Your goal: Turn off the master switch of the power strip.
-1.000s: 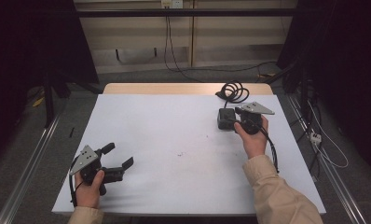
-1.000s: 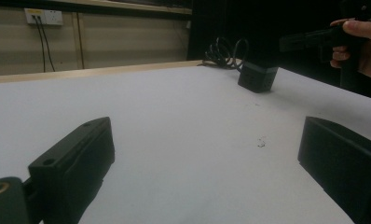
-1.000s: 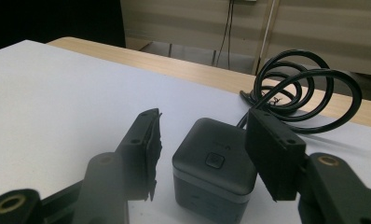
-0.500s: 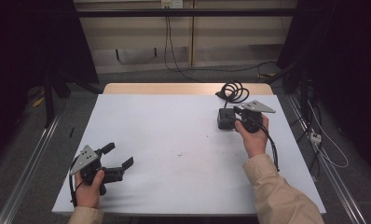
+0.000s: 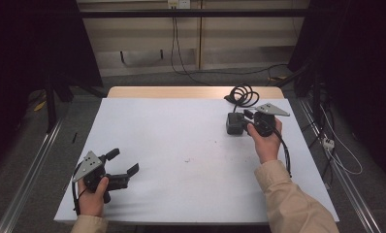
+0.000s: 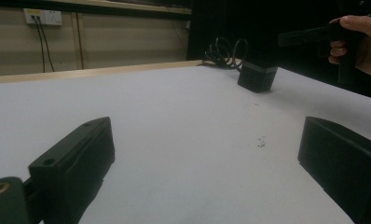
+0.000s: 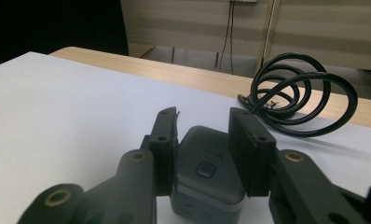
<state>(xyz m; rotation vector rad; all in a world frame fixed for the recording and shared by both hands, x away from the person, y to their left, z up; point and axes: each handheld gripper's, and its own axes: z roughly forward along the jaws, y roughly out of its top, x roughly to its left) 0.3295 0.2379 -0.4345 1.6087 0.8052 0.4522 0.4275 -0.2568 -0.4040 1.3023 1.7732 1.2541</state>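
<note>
A dark grey power adapter (image 5: 234,124) (image 7: 207,172) lies flat at the table's far right, and its black cable (image 5: 242,94) (image 7: 295,98) is coiled just behind it. My right gripper (image 5: 243,123) (image 7: 204,116) reaches it from the right. Its jaws have just been closing with the adapter between them, and both pads now sit against the adapter's sides. My left gripper (image 5: 124,160) (image 6: 207,135) rests near the front left edge, open and holding nothing. The left gripper view looks across the table to the adapter (image 6: 257,77) and the right hand's gripper (image 6: 314,35).
A white sheet covers the table (image 5: 181,145), with a bare wooden strip along the far edge. A few small specks (image 5: 187,159) mark the middle. Loose cables lie on the floor behind and to the right, and metal rails run along both sides.
The right gripper's jaws have narrowed onto the adapter. Neither hand has shifted, and the left gripper looks the same.
</note>
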